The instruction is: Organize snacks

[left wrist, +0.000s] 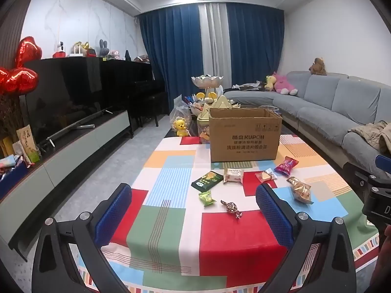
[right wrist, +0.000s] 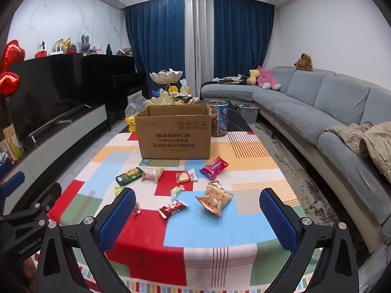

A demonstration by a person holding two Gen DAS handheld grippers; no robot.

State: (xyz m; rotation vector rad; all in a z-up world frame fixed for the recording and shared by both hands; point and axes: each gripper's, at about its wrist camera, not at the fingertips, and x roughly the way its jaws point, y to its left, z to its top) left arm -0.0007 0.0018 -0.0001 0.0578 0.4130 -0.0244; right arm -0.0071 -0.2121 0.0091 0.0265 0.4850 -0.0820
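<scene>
On the patchwork tablecloth (right wrist: 195, 227), just in front of the open cardboard box (right wrist: 174, 135), your snacks lie scattered and well apart from one another: a dark green packet (right wrist: 129, 175), a pale pink cake wrapper (right wrist: 152, 173), a clear-wrapped wedge (right wrist: 186, 176), a magenta packet (right wrist: 214, 167), a crinkled gold bag (right wrist: 215, 199), a red-and-white sweet (right wrist: 172, 208) and a small pale candy (right wrist: 176, 191). In the left view you also have a little green sweet (left wrist: 206, 198) and a twisted foil candy (left wrist: 231, 208) closest to you. The box looks like the likely place for them, so take one piece at a time, nearest first, and come down over a packet's middle so the pads close across its narrow side; the gold bag looks puffy, so I'd squeeze it gently. Your right gripper (right wrist: 197, 217) hovers above the near edge of the table, jaws spread wide with nothing between them, aimed toward the red sweet and gold bag. Your left gripper (left wrist: 194, 214) is likewise wide open and empty, level with it, pointing at the foil candy.
</scene>
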